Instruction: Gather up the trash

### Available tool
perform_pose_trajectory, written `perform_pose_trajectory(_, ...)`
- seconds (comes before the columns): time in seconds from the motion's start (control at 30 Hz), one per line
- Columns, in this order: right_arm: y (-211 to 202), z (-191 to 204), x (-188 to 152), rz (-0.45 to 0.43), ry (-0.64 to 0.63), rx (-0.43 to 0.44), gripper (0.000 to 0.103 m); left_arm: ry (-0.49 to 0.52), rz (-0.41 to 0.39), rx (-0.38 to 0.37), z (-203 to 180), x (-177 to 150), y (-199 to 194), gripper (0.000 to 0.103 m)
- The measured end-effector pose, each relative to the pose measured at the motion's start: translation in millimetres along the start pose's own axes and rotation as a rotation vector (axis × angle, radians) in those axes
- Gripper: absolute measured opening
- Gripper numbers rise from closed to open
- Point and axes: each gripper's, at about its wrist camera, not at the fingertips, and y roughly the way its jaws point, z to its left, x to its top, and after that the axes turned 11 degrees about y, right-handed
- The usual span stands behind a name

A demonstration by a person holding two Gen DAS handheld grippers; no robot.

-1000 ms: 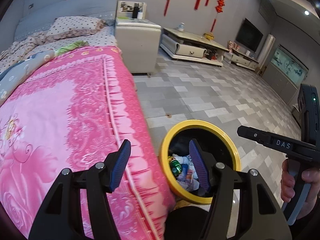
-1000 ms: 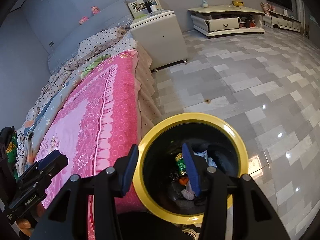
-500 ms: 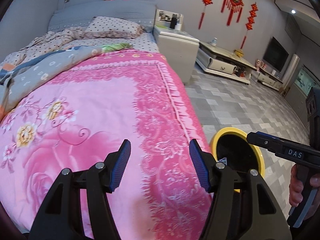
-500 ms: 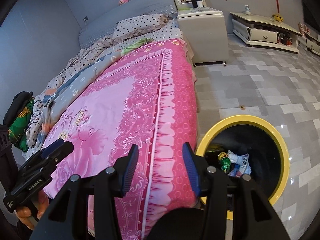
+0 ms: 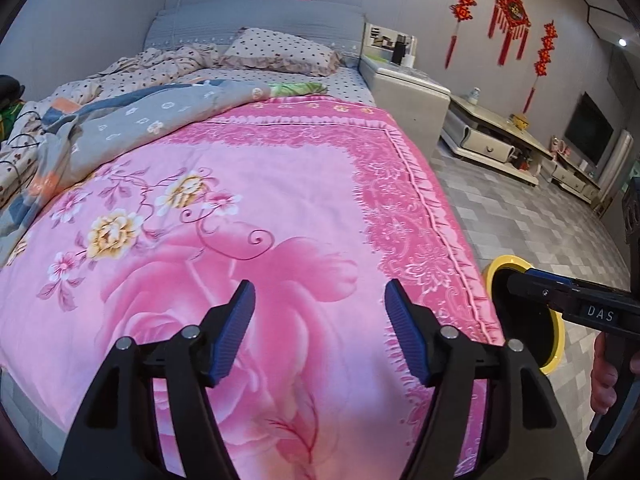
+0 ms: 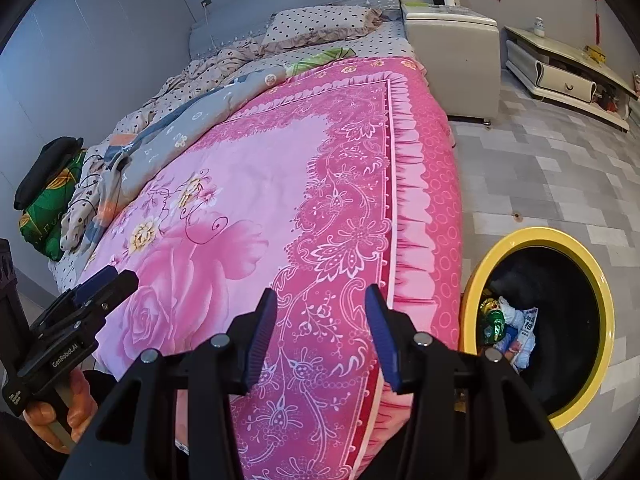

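A yellow-rimmed black bin (image 6: 591, 280) stands on the floor beside the bed, with wrappers and paper trash (image 6: 508, 326) inside; the left wrist view shows only part of the bin (image 5: 556, 344). My left gripper (image 5: 320, 320) hovers over the pink bedspread (image 5: 260, 208), its jaws opening with nothing between them. My right gripper (image 6: 320, 322) hangs over the bedspread's patterned border (image 6: 344, 216), left of the bin, open and empty. Each view catches the other gripper at its edge: the right gripper (image 5: 576, 308), the left gripper (image 6: 80, 320). No loose trash shows on the bedspread.
Rumpled quilts (image 5: 132, 116) and a dotted pillow (image 5: 280, 50) lie at the bed's head. A green bundle with a black item (image 6: 52, 188) sits at the bed's far side. A beige nightstand (image 6: 452, 48) and low cabinets (image 5: 492, 136) stand along the tiled floor (image 6: 540, 168).
Both grippers swung left from over the bin to over the pink bedspread. The bin slid to the right edge of both views. The left gripper's jaws stand wider.
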Motion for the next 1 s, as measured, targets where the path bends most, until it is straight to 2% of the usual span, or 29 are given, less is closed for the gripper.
perform_pose_trajectory(0.07,4,6,-3,-0.005,-0.006,-0.012,0.057,-0.013,-0.005,0.016,8,-6,-1,0.072)
perform_pose_trajectory(0.2,11,12,-8,-0.023,-0.003,-0.04,0.07,-0.033,-0.03,0.047,20,-16,-5,0.085)
perform_pose_trajectory(0.27,10,16,-11,-0.058,-0.015,-0.067,0.081,-0.038,-0.043,0.064,24,-21,-7,0.088)
perform_pose_trajectory(0.37,9,21,-14,-0.093,-0.022,-0.082,0.089,-0.054,-0.055,0.072,30,-26,-8,0.091)
perform_pose_trajectory(0.5,9,27,-16,-0.13,-0.032,-0.093,0.095,-0.057,-0.092,0.094,35,-30,-15,0.093)
perform_pose_trajectory(0.6,8,29,-18,-0.17,-0.028,-0.118,0.095,-0.054,-0.129,0.113,35,-31,-22,0.094)
perform_pose_trajectory(0.9,-7,27,-22,-0.273,0.008,-0.108,0.095,-0.047,-0.238,0.093,29,-28,-49,0.094)
perform_pose_trajectory(1.0,-16,29,-25,-0.323,0.001,-0.131,0.095,-0.038,-0.275,0.096,24,-27,-60,0.095)
